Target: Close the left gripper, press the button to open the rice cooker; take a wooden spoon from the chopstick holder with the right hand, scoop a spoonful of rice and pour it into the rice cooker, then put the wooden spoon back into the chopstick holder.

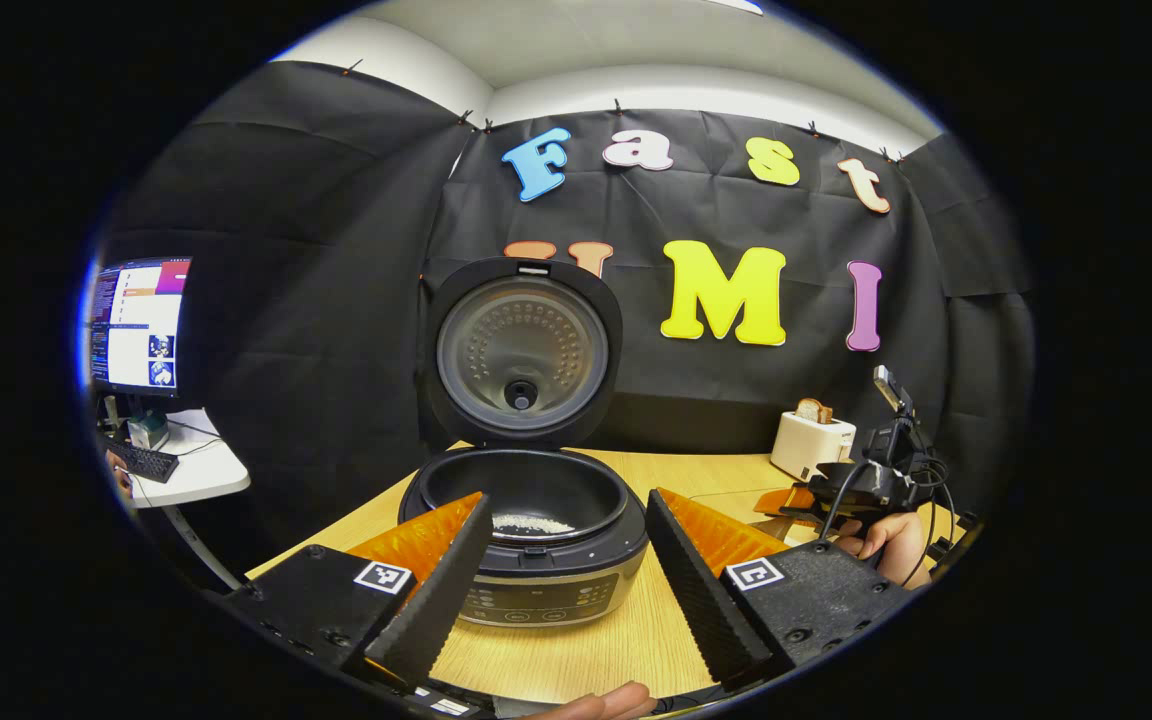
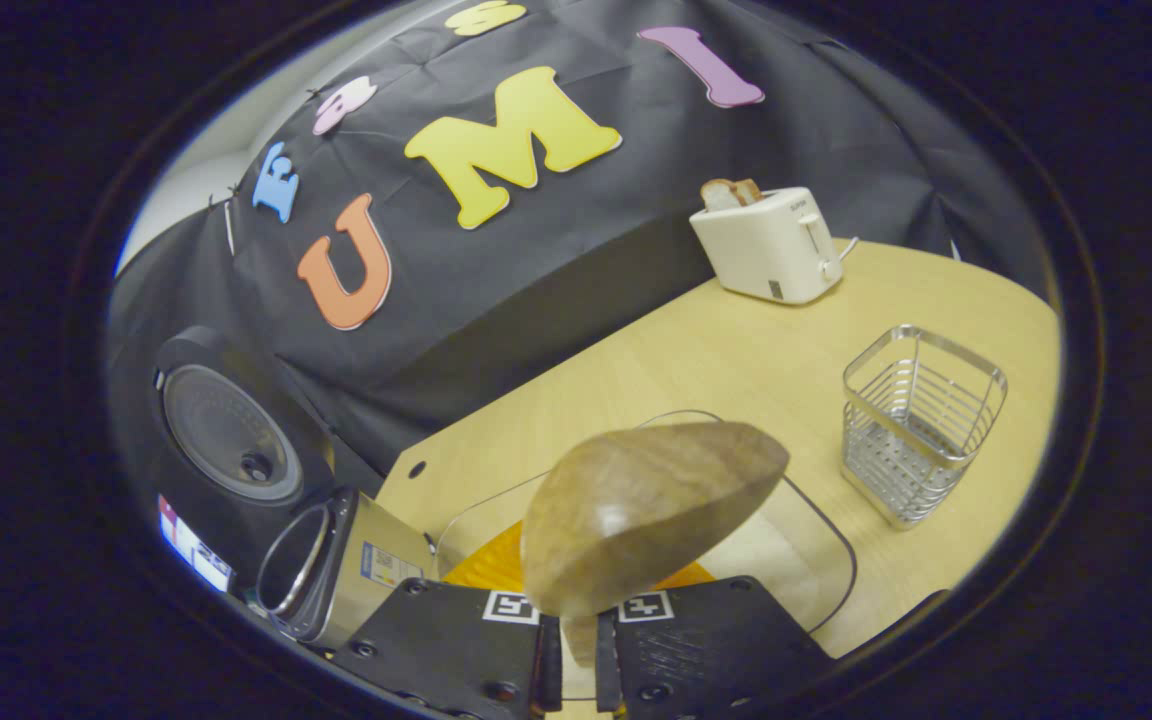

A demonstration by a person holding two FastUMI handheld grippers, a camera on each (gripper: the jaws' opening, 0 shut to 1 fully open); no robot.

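Observation:
The rice cooker (image 1: pixel 546 575) stands on the wooden table with its lid (image 1: pixel 521 350) raised, and a small heap of white rice (image 1: pixel 533 524) lies in the dark pot. My left gripper (image 1: pixel 568 500) is open, its fingers spread to either side of the cooker's front, holding nothing. My right gripper (image 2: pixel 581 620) is shut on the handle of the wooden spoon (image 2: pixel 646 505), whose rounded bowl fills the space just ahead of it. The wire chopstick holder (image 2: pixel 921 420) stands to the right, with nothing in it. The cooker (image 2: pixel 321 565) is at the lower left.
A white toaster (image 2: pixel 766 245) with bread stands at the table's back. A clear rounded container (image 2: pixel 821 520) lies under the spoon. The right gripper (image 1: pixel 866 485) and the hand (image 1: pixel 891 545) holding it are right of the cooker. A monitor (image 1: pixel 136 325) sits on a side table at the left.

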